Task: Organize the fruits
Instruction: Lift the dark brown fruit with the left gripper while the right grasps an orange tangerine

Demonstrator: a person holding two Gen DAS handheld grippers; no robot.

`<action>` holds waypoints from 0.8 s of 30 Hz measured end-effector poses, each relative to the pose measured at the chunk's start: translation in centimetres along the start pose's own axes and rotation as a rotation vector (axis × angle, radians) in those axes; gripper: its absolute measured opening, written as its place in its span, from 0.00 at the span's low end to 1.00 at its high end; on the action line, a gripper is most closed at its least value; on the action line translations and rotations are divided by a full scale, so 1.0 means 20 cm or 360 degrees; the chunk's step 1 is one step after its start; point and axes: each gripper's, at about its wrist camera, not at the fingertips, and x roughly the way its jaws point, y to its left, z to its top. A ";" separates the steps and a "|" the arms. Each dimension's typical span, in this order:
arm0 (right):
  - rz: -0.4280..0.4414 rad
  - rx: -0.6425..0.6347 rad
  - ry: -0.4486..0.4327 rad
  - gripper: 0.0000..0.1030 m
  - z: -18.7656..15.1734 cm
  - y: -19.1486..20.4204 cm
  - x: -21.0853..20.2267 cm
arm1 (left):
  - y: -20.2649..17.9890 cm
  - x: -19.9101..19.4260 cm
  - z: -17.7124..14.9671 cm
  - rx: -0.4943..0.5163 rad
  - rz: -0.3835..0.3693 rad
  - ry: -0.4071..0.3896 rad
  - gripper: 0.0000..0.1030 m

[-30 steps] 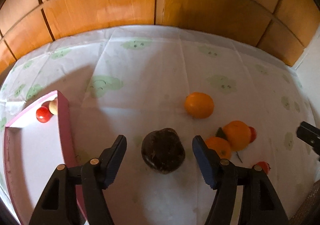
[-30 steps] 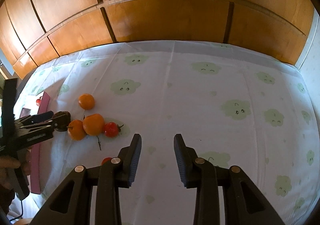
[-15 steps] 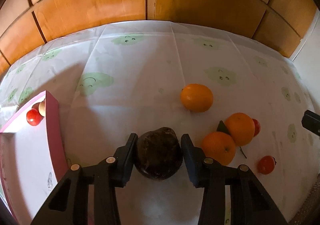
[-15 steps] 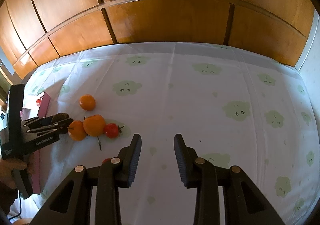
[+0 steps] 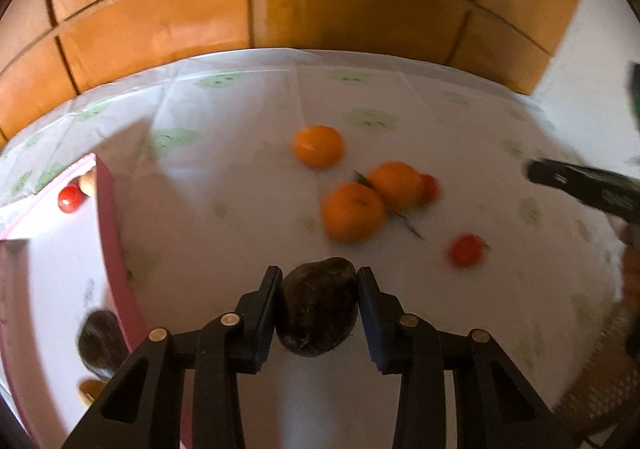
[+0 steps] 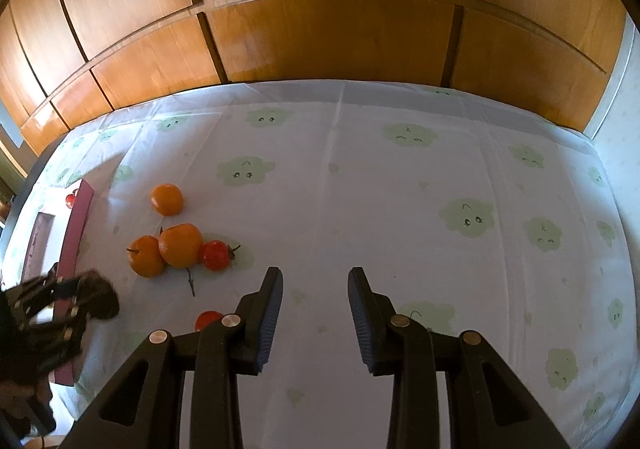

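My left gripper (image 5: 319, 274) has a dark brown fruit (image 5: 318, 309) between its pads; the jaws are closing and press on both its sides. In the right wrist view that gripper (image 6: 76, 303) carries the fruit (image 6: 100, 297) beside the pink box (image 6: 76, 233). Three oranges (image 5: 319, 146) (image 5: 394, 185) (image 5: 352, 211) and two tomatoes (image 5: 465, 250) (image 5: 430, 187) lie on the cloth. My right gripper (image 6: 314, 273) hovers over bare cloth, jaws apart, nothing between them.
The pink box (image 5: 110, 233) stands at the left, with a tomato (image 5: 71, 198) and a pale fruit (image 5: 88, 183) in its far corner and a dark round thing (image 5: 100, 345) nearer. Wooden panels (image 6: 320, 29) back the cloth-covered table (image 6: 400, 209).
The left jaws closed onto the dark fruit, then the gripper carried it back and toward the pink box. The right gripper has not moved.
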 end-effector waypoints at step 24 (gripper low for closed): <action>0.0006 0.0008 0.0003 0.33 0.00 -0.01 -0.01 | -0.15 0.04 -0.13 0.0105 -0.0104 0.0059 0.57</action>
